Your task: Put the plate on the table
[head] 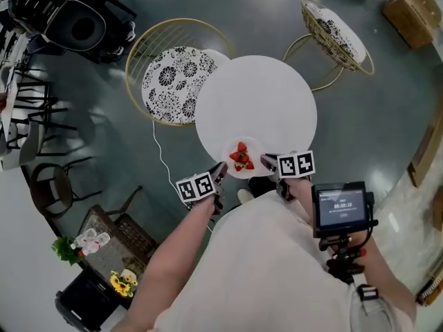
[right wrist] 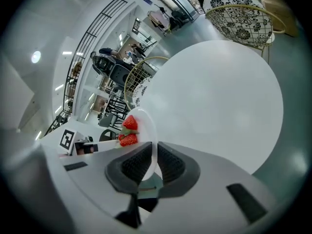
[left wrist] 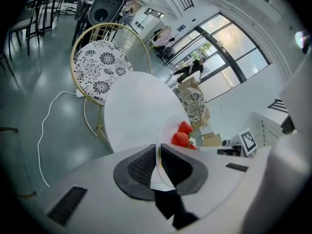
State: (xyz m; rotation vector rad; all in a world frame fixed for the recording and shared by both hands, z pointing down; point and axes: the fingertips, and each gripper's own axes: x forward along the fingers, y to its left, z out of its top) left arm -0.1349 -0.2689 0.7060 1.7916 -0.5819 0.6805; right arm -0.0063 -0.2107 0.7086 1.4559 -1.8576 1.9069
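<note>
A small white plate point(head: 250, 171) with strawberries point(head: 241, 156) on it hangs at the near edge of the round white table point(head: 256, 106). My left gripper point(head: 219, 175) is shut on the plate's left rim, and my right gripper point(head: 268, 163) is shut on its right rim. In the left gripper view the plate point(left wrist: 166, 130) stands edge-on between the pads, with the strawberries point(left wrist: 181, 135) just beyond. The right gripper view shows the plate point(right wrist: 147, 128) clamped edge-on too, berries point(right wrist: 128, 131) to its left, the table point(right wrist: 214, 96) spread ahead.
Two gold wire chairs with patterned cushions stand by the table, one at the left point(head: 173, 75) and one at the far right point(head: 338, 30). A white cable point(head: 163, 161) trails on the grey floor. A cardboard box point(head: 414, 9) sits far right.
</note>
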